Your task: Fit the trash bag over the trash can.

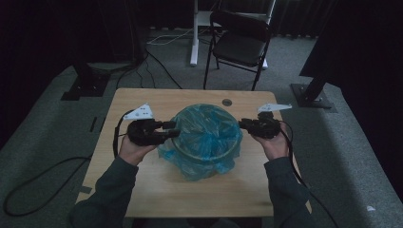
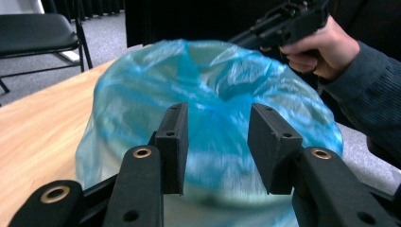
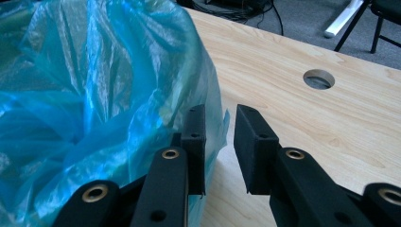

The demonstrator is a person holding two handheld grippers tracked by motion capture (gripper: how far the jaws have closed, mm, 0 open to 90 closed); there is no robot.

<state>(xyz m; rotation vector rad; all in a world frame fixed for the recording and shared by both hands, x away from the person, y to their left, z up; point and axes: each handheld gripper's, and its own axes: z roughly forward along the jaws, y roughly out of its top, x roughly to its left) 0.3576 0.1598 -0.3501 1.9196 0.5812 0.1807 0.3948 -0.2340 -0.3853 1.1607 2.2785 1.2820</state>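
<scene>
Left gripper: fingers parted, nothing between them, aimed at the near flank of the translucent blue plastic bag liner. Right gripper: fingers also apart, one beside a loose fold of film, not pinching it.

Liner is draped over one round bin, mid-surface on the light wooden surface, between both grippers.

Risk, as I judge it: film is slack and unheld; the overhang could slip back inside the rim, or a careless re-grip could snag and tear it.

Count: two grippers, one liner, one bin, one black folding chair beyond.
</scene>
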